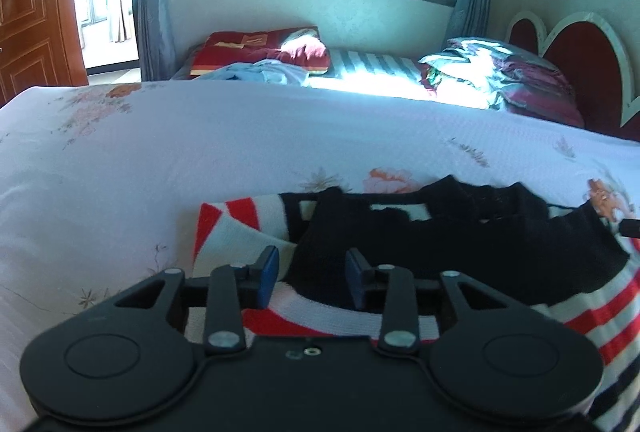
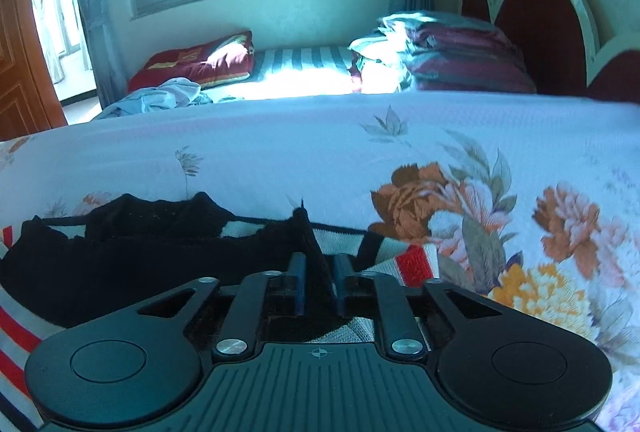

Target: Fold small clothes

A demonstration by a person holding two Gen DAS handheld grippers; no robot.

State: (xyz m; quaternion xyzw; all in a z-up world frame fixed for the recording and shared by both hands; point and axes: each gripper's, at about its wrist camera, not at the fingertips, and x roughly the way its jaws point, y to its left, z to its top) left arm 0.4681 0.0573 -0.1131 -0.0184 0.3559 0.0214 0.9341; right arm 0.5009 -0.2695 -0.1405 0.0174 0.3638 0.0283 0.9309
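Observation:
A small knit sweater, black with red, white and black stripes, lies on the floral white bedspread. In the left wrist view my left gripper hovers low over its near-left part. Its blue pads stand apart, with the black panel and a striped hem lying loose between them. In the right wrist view the sweater spreads to the left. My right gripper sits at its right end. A raised ridge of black knit stands in the narrow gap between the pads, which do not clamp it.
Large printed flowers cover the bedspread to the right of the sweater. Beyond lies a second bed with a red pillow, a heap of light blue clothes and stacked quilts by a heart-shaped headboard. A wooden door stands at the left.

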